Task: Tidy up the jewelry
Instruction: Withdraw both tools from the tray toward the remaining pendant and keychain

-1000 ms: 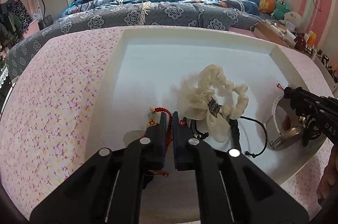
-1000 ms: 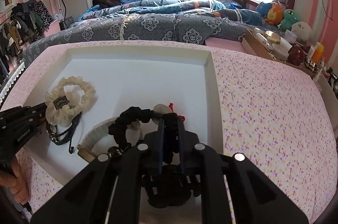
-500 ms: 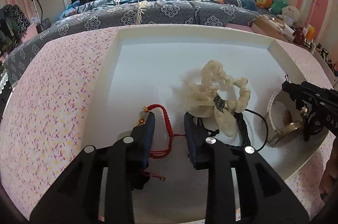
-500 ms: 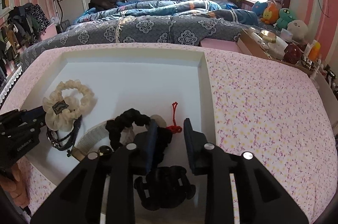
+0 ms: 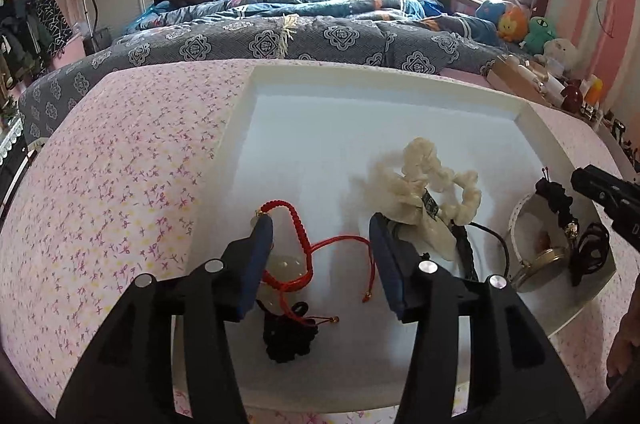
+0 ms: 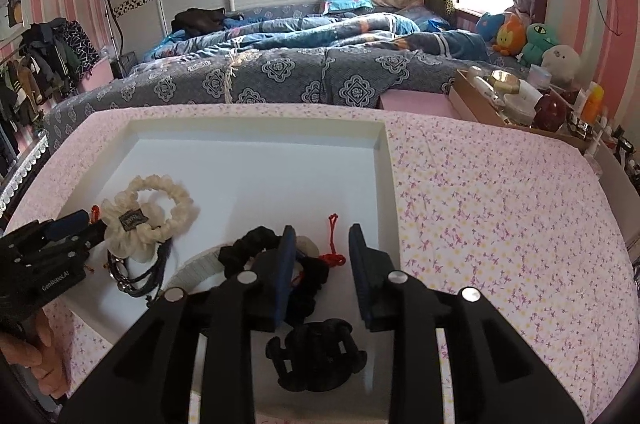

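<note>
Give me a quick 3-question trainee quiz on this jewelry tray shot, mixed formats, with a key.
1. True or false: the red cord bracelet lies on the tray, not on the floral cloth.
2. Which item lies nearest the right gripper? A) cream scrunchie B) black scrunchie C) plush toys
3. Fill in: the left gripper has the red cord bracelet between its fingers, but its pads do not ____ it.

Key: 1 true; 2 B; 3 press. The left jaws are opening and the cord lies loose on the tray between them.
</note>
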The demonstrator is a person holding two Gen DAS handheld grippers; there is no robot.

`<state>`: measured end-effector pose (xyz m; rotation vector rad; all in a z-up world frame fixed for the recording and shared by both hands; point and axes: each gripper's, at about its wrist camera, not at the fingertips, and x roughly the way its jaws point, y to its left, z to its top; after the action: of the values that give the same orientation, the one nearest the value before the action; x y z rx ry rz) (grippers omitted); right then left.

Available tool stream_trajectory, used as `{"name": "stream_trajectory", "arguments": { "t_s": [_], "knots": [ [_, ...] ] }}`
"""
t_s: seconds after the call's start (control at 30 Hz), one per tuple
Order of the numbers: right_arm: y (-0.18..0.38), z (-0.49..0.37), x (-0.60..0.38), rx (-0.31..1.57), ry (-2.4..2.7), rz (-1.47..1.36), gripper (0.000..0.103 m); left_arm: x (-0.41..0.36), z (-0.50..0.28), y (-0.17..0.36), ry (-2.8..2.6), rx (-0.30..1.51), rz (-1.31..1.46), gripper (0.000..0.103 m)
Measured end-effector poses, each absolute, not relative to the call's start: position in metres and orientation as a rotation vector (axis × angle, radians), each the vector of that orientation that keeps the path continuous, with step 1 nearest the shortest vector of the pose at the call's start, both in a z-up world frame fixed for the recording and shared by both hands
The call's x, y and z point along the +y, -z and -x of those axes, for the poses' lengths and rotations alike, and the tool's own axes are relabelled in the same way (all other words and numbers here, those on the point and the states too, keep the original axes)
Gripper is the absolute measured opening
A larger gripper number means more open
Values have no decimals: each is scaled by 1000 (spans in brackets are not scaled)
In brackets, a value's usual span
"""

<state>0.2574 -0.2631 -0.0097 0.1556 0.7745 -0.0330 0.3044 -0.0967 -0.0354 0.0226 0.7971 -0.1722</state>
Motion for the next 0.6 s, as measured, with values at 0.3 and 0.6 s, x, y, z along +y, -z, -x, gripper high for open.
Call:
{"name": "stream_trajectory", "arguments": {
  "t_s": [0.3,0.6],
  "knots": [
    [-16,-246,-271,716,24,-170,28,-77,-284,1,289,698,131,55],
    [-43,-234,-276,651,19,-178,35,-66,-283,-8,283,718,177,55]
  ]
}}
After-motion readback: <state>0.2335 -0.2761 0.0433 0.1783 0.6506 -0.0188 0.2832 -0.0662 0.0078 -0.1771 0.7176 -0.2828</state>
